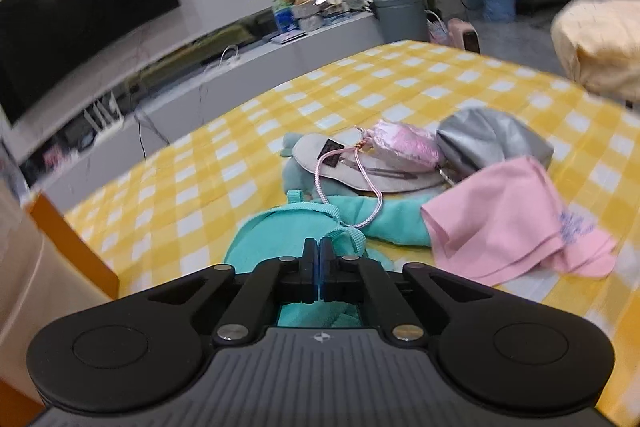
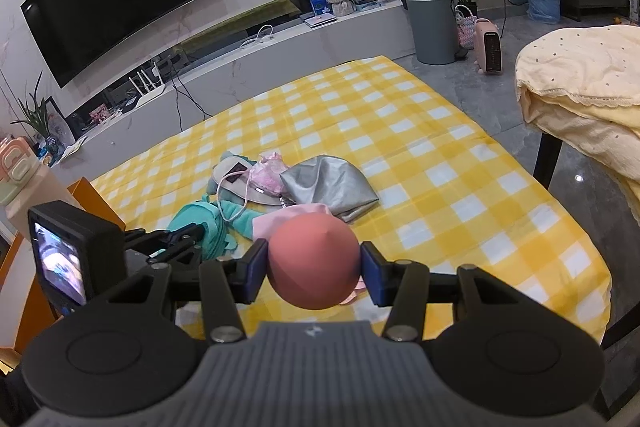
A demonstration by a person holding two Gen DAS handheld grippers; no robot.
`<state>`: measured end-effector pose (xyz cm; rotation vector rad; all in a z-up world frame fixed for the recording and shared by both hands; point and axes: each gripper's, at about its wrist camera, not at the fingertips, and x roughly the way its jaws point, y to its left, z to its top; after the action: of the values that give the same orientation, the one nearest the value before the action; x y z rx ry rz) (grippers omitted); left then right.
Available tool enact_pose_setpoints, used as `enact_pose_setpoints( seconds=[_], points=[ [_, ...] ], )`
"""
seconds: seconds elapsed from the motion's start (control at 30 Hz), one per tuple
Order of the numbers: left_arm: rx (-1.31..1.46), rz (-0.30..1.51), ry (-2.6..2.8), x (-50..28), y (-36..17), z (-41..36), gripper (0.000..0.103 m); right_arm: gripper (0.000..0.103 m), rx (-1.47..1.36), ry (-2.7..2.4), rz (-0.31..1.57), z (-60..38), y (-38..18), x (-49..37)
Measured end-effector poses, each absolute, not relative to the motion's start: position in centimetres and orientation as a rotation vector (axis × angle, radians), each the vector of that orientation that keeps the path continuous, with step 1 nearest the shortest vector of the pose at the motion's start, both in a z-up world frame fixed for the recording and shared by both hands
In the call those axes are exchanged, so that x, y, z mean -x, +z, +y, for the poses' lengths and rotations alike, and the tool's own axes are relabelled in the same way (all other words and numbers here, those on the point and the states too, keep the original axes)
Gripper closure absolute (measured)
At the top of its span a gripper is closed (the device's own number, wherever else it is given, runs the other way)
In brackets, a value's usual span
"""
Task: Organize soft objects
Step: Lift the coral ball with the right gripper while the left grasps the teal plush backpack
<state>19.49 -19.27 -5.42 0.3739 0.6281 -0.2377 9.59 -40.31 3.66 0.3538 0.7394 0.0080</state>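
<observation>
Yellow-checked counter (image 2: pixel 400 147) holds an unsorted pile; left gripper (image 1: pixel 318 259) pinches a teal bag's strap (image 1: pixel 348 239), right gripper (image 2: pixel 314 263) clasps a pink sponge (image 2: pixel 314 261).

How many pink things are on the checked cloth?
2: a pink cloth at the pile's near right, and a shiny pink pouch lying on the pale hat. Others may be hidden underneath.

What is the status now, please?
Left gripper shut on teal fabric bag. Right gripper grips pink egg-shaped sponge. Pink cord lies across the teal fabric.
</observation>
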Motion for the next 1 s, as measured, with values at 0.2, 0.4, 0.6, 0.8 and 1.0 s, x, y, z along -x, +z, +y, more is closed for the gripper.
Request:
enact_pose_setpoints(
  seconds=[0.2, 0.4, 0.6, 0.8, 1.0],
  points=[
    [-0.309, 0.613, -0.251, -17.5, -3.7, -18.5, 0.103, 0.054, -0.355, 0.009, 0.740, -40.4, 3.6, -9.6],
    [-0.131, 0.587, -0.257, -15.0, -1.3, -16.4, 0.103, 0.054, -0.348, 0.010, 0.744, -40.4, 3.6, -9.5],
    [-0.031, 0.537, -0.272, -12.1, 1.2, -14.6, 0.103, 0.054, -0.343, 0.013, 0.749, -40.2, 3.5, -9.5],
    [0.018, 0.568, -0.287, -10.2, 1.9, -13.0, 0.103, 0.054, -0.332, 0.022, 0.753, -39.7, 3.5, -9.6],
    [-0.112, 0.644, -0.306, -9.0, -2.8, -13.7, 0.103, 0.054, -0.317, 0.029, 0.768, -39.1, 3.3, -9.8]
  ],
)
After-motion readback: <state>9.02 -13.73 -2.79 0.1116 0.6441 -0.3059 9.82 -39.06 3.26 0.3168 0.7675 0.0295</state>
